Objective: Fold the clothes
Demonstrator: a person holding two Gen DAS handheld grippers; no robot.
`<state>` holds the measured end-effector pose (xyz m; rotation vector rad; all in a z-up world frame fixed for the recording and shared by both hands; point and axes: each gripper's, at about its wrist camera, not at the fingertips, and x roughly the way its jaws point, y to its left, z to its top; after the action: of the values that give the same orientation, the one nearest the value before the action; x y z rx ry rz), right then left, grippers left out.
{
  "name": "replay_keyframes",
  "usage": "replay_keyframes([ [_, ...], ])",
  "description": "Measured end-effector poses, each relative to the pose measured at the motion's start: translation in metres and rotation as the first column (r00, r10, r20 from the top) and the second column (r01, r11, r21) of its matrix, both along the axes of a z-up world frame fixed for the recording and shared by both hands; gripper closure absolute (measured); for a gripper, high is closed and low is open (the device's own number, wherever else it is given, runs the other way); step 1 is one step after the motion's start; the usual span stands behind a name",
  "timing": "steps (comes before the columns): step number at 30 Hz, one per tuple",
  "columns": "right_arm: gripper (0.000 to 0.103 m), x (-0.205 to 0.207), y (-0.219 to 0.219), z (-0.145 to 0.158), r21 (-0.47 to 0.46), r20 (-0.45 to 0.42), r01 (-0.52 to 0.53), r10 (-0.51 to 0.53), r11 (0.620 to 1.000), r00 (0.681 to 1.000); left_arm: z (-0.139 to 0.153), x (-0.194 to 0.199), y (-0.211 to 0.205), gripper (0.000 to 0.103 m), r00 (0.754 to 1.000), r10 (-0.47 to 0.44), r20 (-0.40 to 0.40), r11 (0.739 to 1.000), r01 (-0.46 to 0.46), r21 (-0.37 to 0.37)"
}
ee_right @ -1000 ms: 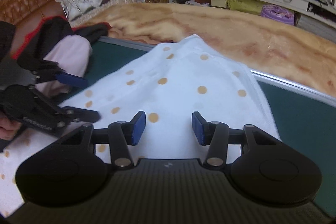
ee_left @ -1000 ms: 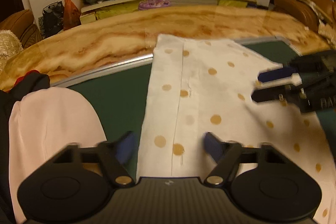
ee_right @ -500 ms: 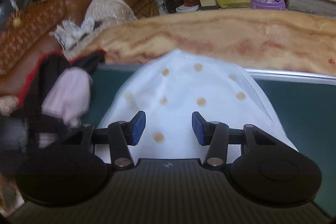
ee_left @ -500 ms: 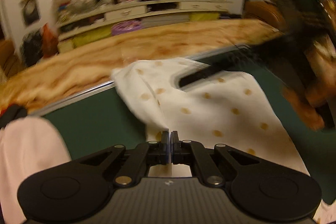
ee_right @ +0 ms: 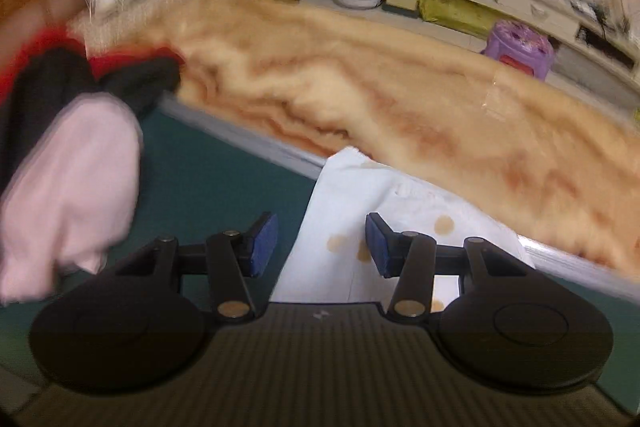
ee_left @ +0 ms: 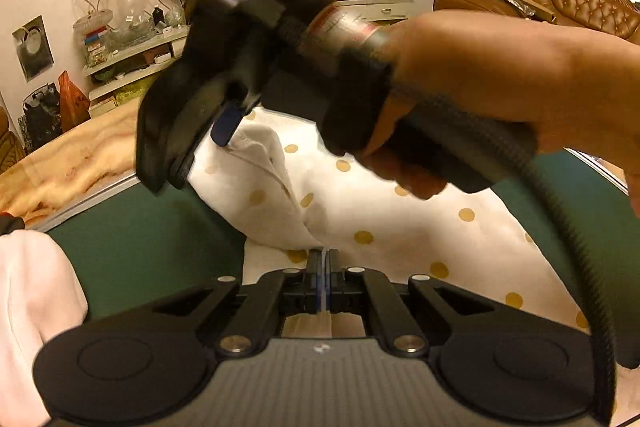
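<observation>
Left wrist: cloth [ee_left: 400, 227] seemingly between tongs [ee_left: 322, 259].

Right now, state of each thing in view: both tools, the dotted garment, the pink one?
left tool: shut on the dotted garment's near edge.
right tool: open, over the garment's far corner, nothing gripped.
dotted garment: on the green mat, left edge lifted and creased.
pink garment: bunched beside it, untouched.

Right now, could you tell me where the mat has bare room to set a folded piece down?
The green mat lies bare between the pink garment and the polka-dot cloth. A second bare strip shows beyond the cloth's right edge. The cloth's far corner is crowded by the right tool.
</observation>
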<state>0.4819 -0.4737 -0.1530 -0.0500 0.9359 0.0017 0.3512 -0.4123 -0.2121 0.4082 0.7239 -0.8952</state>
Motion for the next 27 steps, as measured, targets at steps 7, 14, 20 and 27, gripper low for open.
replay_keyframes([
  [7, 0.100, 0.008, -0.009, -0.012, 0.002, -0.036, 0.021, -0.021, 1.000, 0.999, -0.009, 0.002, 0.009, 0.101, 1.000, 0.007, -0.005, 1.000, -0.007, -0.015],
  [14, 0.100, -0.092, -0.104, 0.012, 0.380, 0.155, 0.258, -0.336, 0.888, 0.929, -0.011, -0.006, 0.015, 0.101, 0.999, -0.044, 0.019, 0.999, 0.044, -0.020],
  [20, 0.095, -0.198, -0.152, -0.025, 0.523, 0.018, 0.526, -0.626, 0.670, 0.780, -0.017, -0.018, 0.009, 0.101, 0.994, -0.104, 0.042, 0.995, 0.104, 0.014],
  [27, 0.072, -0.215, -0.165, -0.026, 0.605, 0.085, 0.473, -0.643, 0.640, 0.761, 0.001, -0.011, 0.021, 0.086, 0.993, -0.106, 0.057, 0.993, 0.108, -0.037],
])
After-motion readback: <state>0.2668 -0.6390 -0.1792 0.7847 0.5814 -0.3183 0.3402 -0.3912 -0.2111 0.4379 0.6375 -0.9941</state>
